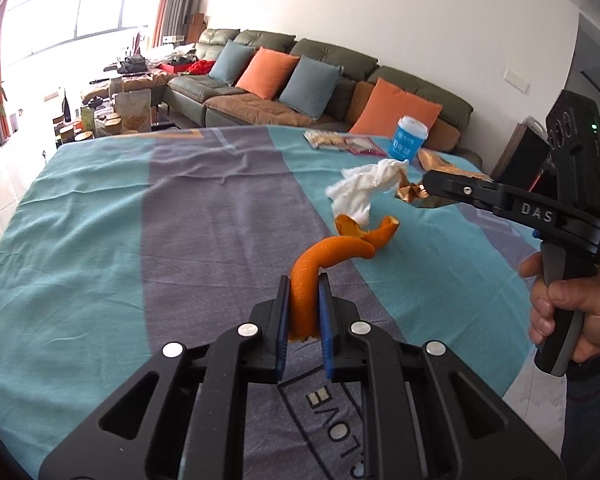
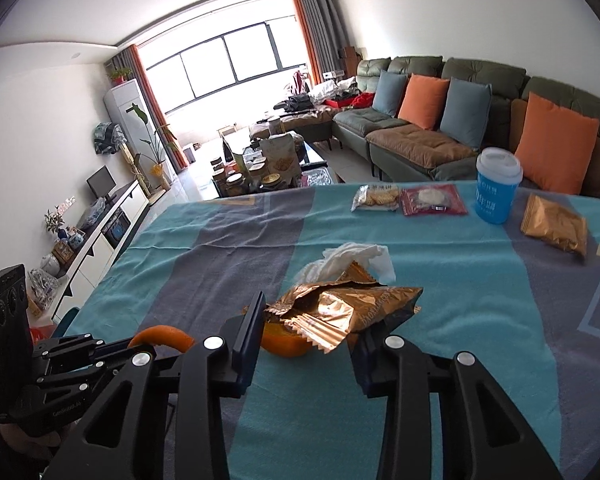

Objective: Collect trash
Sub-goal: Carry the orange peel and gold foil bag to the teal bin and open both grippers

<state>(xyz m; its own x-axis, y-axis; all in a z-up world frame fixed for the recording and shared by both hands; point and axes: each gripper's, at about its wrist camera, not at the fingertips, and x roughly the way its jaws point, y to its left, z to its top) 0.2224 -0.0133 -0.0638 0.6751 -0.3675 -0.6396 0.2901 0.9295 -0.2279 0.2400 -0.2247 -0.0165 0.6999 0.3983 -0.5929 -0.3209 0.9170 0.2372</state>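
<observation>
Left wrist view
Left gripper point(image 1: 304, 308): jaws pinched narrow on a strip of orange peel point(image 1: 306, 280), which stands up between the blue pads point(image 1: 325, 320) and curls over to the right.
Second peel piece point(image 1: 366, 230): lies on the teal and grey tablecloth point(image 1: 140, 220), just beyond the held strip.
White tissue point(image 1: 360, 188): crumpled, resting on the cloth behind the peel, its lower end touching the second piece.
Right gripper point(image 1: 424, 188): comes in from the right, a hand point(image 1: 564, 308) around its handle; its tip sits on a crumpled gold wrapper point(image 1: 408, 192) beside the tissue.
Blue cup point(image 1: 408, 138): upright, white lid, at the far edge near two biscuit packets point(image 1: 340, 140).
Background: green sofa point(image 1: 340, 64) with orange and blue cushions.

Right wrist view
Right gripper point(image 2: 308, 332): jaws part-way in, the torn gold wrapper point(image 2: 340, 308) held between the fingers; the right pad is hidden under the foil.
Peel piece point(image 2: 280, 342): on the cloth under the wrapper.
Tissue point(image 2: 352, 258): just behind the wrapper.
Left gripper point(image 2: 80, 356): low at the left, an arc of peel point(image 2: 160, 336) showing above it.
Unopened gold packet point(image 2: 554, 224): flat, near the blue cup point(image 2: 496, 188).
</observation>
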